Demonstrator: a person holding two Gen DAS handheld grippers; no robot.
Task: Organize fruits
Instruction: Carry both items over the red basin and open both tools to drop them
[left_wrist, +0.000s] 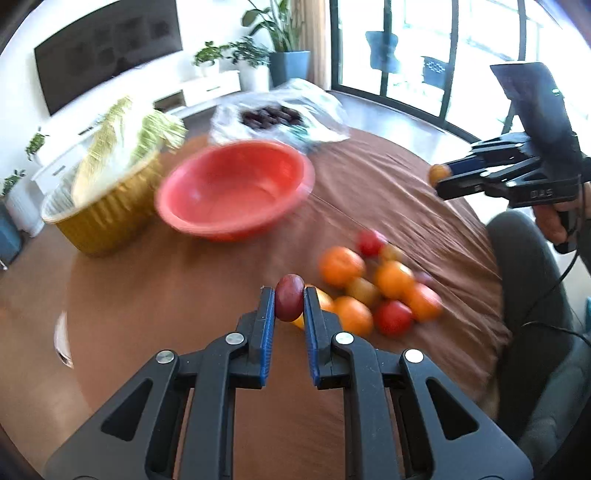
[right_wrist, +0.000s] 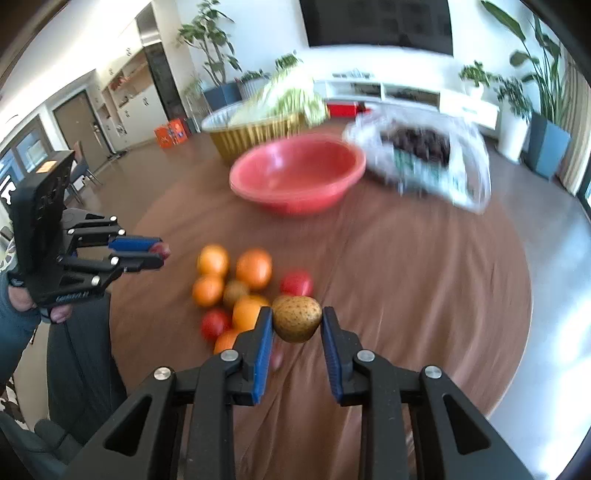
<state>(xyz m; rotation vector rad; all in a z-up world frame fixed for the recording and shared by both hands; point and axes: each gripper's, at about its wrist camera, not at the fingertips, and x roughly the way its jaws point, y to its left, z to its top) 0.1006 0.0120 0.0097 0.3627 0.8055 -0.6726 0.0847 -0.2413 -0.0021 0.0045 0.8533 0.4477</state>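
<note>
L gripper: left gripper (left_wrist: 289, 299) fingers (left_wrist: 266, 310) closed to a narrow gap on a dark red fruit (left_wrist: 289, 297), pinched at its sides, held above the tabletop near the pile's left edge. In right wrist view it sits at far left (right_wrist: 159, 254), red tip just showing.
R gripper: right gripper (right_wrist: 297, 321) fingers (right_wrist: 263, 334) about half open, clamped on a speckled yellow-brown fruit (right_wrist: 297, 318), held up above the pile's right side. In left wrist view it is at upper right (left_wrist: 441, 176), fruit tip only.
Fruit pile: loose cluster on the tabletop (right_wrist: 424, 295), oranges (right_wrist: 253, 268), red fruits (right_wrist: 296, 283) and a few small yellow-brown ones (right_wrist: 235, 291), touching one another. Exact count unclear w/ blur.
Red bowl: red bowl (right_wrist: 295, 173) beyond the pile, well apart from it; inside looks bare.
Gold basket: ribbed gold basket (left_wrist: 107, 218) just beside the bowl on its left, touching or nearly so, cannot tell; holds pale green leafy veg (left_wrist: 122, 136) sticking up past the rim.
Plastic bag: clear bag (right_wrist: 424, 158) behind-right of the bowl, close to it; dark small fruits inside, kind not clear.
Open room: wide bare brown stretch btwn pile and bowl, more to the right of the pile. Round tabletop edge curves off at right in right wrist view.
Near edge: person's grey-clad leg (left_wrist: 524, 280) next to the pile side.
</note>
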